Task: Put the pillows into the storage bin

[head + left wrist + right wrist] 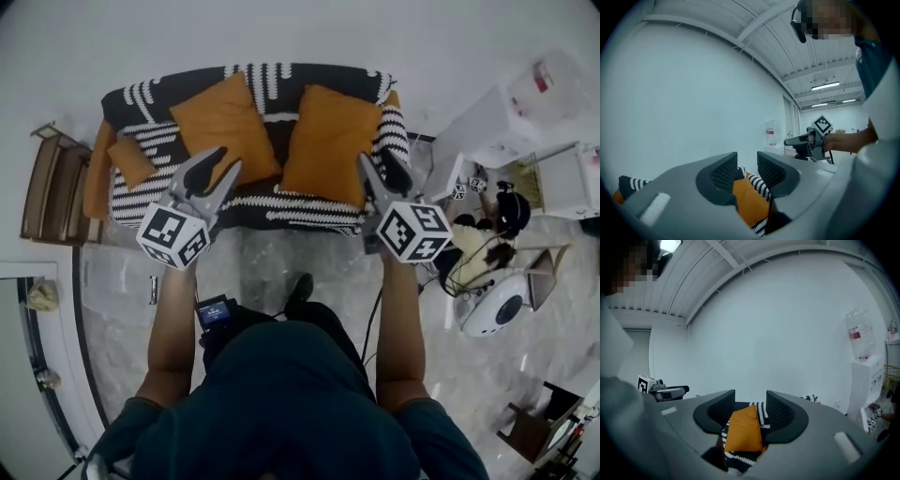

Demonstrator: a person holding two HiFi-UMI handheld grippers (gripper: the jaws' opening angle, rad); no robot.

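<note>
Two large orange pillows lean on the back of a black-and-white patterned sofa (272,84), the left pillow (225,127) and the right pillow (330,142). A small orange pillow (131,161) lies at the sofa's left end. My left gripper (228,159) hovers in front of the left pillow, open and empty. My right gripper (377,159) hovers at the right pillow's lower right corner, also open and empty. In the left gripper view an orange pillow (747,199) shows beyond the gap between the jaws. The right gripper view frames an orange pillow (743,430) the same way.
A wooden chair (52,187) stands left of the sofa. White cabinets and a water dispenser bottle (553,80) crowd the right, with a round white device (497,305) and cables on the floor. Marble floor (281,258) lies between me and the sofa.
</note>
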